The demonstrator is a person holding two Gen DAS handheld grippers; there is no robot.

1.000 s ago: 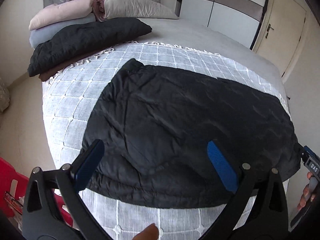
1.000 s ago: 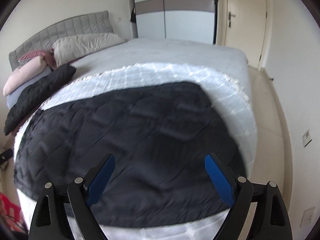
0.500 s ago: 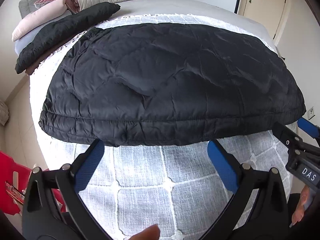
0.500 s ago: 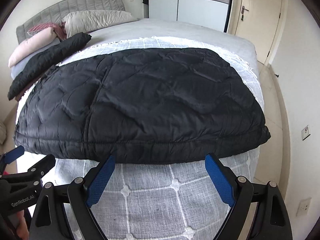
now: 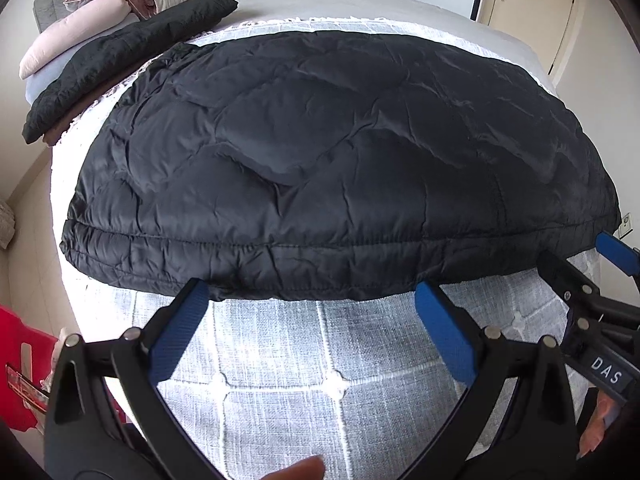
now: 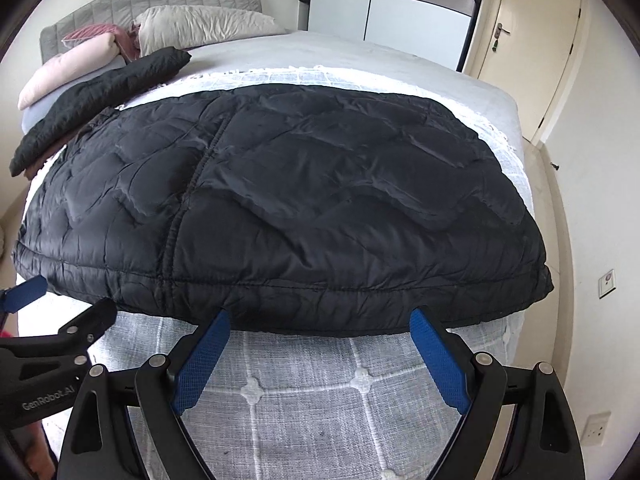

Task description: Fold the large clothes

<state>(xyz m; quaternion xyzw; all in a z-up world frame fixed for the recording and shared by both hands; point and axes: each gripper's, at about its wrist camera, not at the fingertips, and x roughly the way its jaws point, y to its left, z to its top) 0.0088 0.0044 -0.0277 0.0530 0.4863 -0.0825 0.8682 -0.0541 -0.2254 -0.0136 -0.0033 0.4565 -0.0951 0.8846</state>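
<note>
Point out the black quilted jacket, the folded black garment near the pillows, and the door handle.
black quilted jacket (image 6: 320, 200), right wrist view, middle of top panel.
folded black garment (image 5: 132, 52), left wrist view, its middle.
door handle (image 6: 500, 32), right wrist view, lever.

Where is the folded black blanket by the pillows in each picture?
Left wrist view: the folded black blanket lies upper left, beyond the big black quilted garment, just below the pink pillow.
Right wrist view: it lies upper left again, at the bed's far left edge.
Shared landmark: the pink pillow sits just behind it in both views.
</note>
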